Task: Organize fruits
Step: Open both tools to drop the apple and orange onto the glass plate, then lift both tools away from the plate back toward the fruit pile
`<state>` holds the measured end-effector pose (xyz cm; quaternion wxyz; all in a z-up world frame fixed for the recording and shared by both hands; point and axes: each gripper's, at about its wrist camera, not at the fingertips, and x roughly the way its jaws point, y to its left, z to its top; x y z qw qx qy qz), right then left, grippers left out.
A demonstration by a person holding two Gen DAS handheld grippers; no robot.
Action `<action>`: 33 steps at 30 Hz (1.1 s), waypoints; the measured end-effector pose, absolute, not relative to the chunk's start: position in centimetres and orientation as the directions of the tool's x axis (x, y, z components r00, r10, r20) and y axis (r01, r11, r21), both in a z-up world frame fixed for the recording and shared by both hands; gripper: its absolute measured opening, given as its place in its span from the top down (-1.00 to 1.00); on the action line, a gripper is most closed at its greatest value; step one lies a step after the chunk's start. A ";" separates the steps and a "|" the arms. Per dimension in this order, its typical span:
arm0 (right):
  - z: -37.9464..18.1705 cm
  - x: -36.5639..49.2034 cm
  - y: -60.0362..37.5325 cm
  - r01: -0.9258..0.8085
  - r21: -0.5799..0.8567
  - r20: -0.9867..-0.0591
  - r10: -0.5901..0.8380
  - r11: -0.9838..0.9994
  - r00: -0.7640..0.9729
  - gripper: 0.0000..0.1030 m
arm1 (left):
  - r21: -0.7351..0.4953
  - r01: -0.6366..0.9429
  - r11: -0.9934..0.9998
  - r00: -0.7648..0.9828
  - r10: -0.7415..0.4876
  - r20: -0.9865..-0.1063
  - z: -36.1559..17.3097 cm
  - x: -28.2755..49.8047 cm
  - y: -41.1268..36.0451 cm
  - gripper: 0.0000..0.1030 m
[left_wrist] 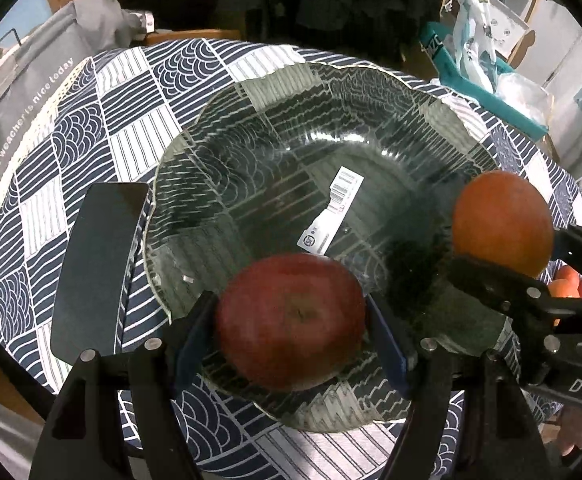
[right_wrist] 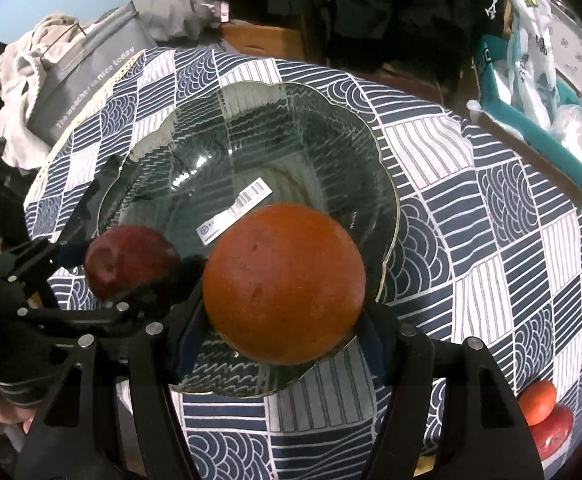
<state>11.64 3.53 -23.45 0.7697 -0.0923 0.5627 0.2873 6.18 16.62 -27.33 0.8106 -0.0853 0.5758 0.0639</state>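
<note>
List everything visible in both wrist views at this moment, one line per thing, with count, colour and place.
Ribbed glass bowl: one, clear dark-tinted, barcode label inside, on the tablecloth.
Patterned tablecloth: one, navy and white, covering the table.
Red apple: one, held over the bowl's near edge.
Orange fruit: one, held over the bowl's near rim.
Spare fruits: at least two, orange and red, at the table's near right edge.
Grey bag with white lettering: one, beyond the table, left.
Teal box: one, beyond the table, right.
Left gripper: black, closed on the apple.
Right gripper: black, closed on the orange.
</note>
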 end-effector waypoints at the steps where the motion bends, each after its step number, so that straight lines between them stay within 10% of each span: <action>1: -23.5 11.6 3.6 -0.549 0.179 -0.921 0.336 0.816 0.199 -0.30 | -0.053 -0.206 0.977 0.336 0.020 -0.942 -27.2 6.1 16.6 -0.46; 33: -16.3 10.2 0.6 -0.512 0.171 -0.827 0.405 0.842 0.390 -0.48 | -0.086 -0.185 0.979 0.480 0.014 -0.877 -20.4 4.8 15.4 -0.58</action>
